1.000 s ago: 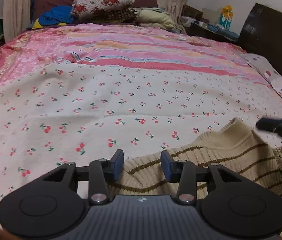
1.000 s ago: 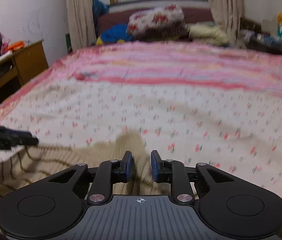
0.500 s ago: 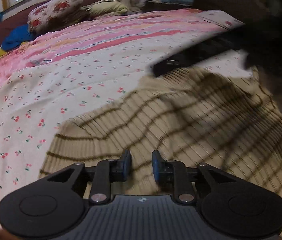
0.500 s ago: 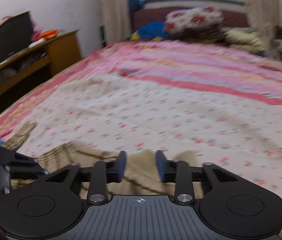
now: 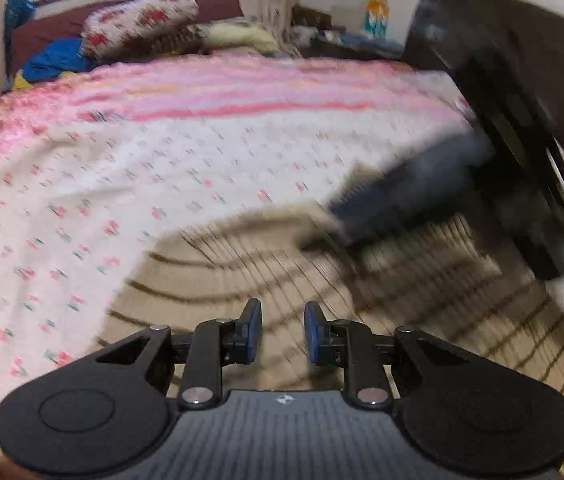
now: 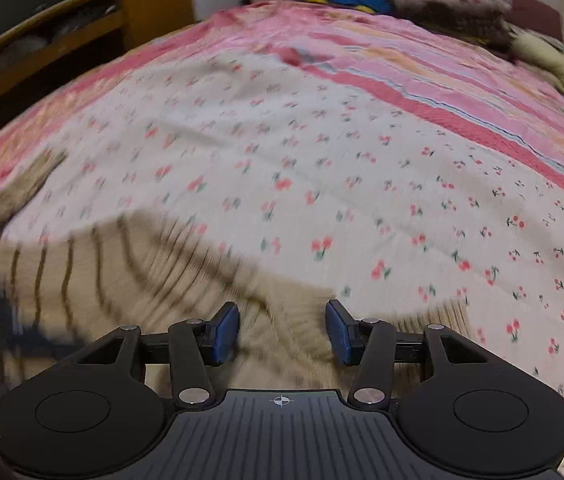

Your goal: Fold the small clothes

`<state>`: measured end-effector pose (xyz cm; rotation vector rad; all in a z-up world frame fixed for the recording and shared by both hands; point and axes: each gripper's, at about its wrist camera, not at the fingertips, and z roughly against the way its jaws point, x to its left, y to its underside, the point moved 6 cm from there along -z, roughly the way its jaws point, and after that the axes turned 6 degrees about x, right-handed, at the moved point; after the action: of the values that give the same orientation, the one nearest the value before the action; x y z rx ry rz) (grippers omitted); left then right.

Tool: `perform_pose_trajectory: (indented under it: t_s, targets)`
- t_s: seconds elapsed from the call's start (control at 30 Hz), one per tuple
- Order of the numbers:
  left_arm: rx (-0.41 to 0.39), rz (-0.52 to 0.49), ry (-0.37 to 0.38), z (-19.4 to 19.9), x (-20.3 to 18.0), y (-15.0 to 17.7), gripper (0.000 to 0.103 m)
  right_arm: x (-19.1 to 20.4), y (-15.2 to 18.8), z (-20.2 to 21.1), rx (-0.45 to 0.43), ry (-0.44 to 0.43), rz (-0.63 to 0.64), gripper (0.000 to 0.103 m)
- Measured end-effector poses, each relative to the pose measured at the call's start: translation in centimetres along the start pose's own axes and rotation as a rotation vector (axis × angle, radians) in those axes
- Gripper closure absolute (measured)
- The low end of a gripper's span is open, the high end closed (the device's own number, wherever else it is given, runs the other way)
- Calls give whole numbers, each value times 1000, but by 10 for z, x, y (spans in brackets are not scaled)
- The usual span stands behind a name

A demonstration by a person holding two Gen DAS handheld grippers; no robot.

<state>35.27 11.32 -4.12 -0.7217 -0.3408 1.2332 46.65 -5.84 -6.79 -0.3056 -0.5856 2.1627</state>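
Observation:
A beige knitted sweater [image 5: 242, 272] with thin brown stripes lies on the cherry-print sheet [image 5: 162, 184]. My left gripper [image 5: 282, 330] sits low over it, jaws narrowed on a fold of the knit. The right gripper [image 5: 346, 216] shows there as a dark blur over the sweater's far right part. In the right wrist view the sweater [image 6: 122, 280] spreads left and under my right gripper [image 6: 282, 332]. Its jaws are opening wide. The ribbed collar lies below and between them, and the pads do not press it.
Pink striped bedding [image 6: 422, 80] covers the far half of the bed. Flowered pillows [image 5: 138, 24] and a blue cloth [image 5: 54, 60] are piled at its far end. A dark headboard [image 5: 522, 52] stands to the right. A wooden desk [image 6: 82, 16] stands beyond the left bed edge.
My left gripper narrowed at the sweater's edge and travelled sideways; the knit now fills its view. My right gripper widened over the collar and tipped downward.

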Motion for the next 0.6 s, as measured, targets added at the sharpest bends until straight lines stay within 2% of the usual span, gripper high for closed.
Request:
perform_pose_trajectory:
  t_s: [0.1, 0.2, 0.3, 0.37, 0.5, 0.6]
  targets:
    - [-46, 12, -16, 3, 10, -21, 68, 9, 21, 13, -59, 22, 37, 55]
    - [-63, 11, -8, -12, 13, -45, 66, 19, 28, 23, -113, 54, 72, 55]
    - [-35, -25, 22, -40, 3, -67, 62, 26, 36, 31, -136, 37, 127, 57]
    - [20, -76, 31, -63, -6, -71, 62, 25, 41, 32, -126, 29, 133, 57]
    - [125, -150, 12, -102, -20, -74, 62, 5, 41, 47, -166, 5, 46, 59]
    - [95, -120, 66, -92, -21, -77, 64, -25, 38, 67, -229, -12, -62, 59]
